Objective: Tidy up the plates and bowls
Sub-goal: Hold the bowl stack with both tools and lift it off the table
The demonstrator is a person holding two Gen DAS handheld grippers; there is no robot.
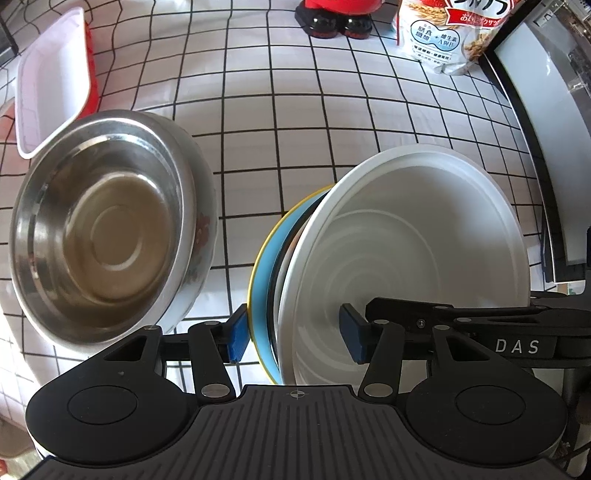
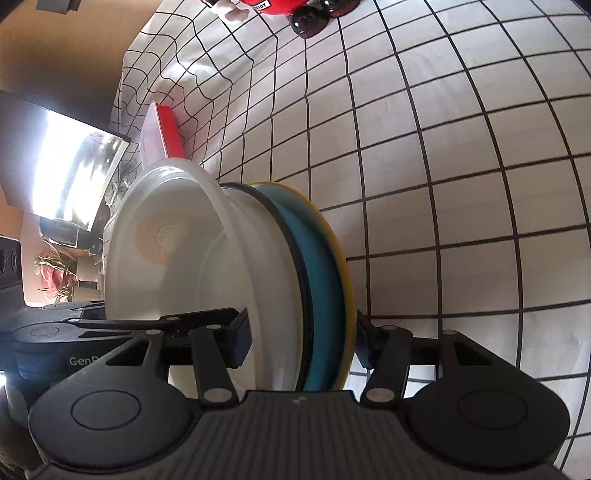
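Note:
A stack of dishes stands on edge above the checked cloth: a white bowl, a dark-rimmed dish, a blue plate and a yellow plate. My left gripper points down over it, one blue pad against the yellow plate and the other inside the white bowl. In the right wrist view my right gripper clamps the same stack, white bowl on its left and yellow plate on its right. One of the right gripper's fingers shows in the left wrist view. An empty steel bowl sits to the left.
A white tray on a red one lies behind the steel bowl. A red figure with black shoes and a cereal bag stand at the far edge. A dark-framed panel borders the right side. The grid cloth stretches beyond the stack.

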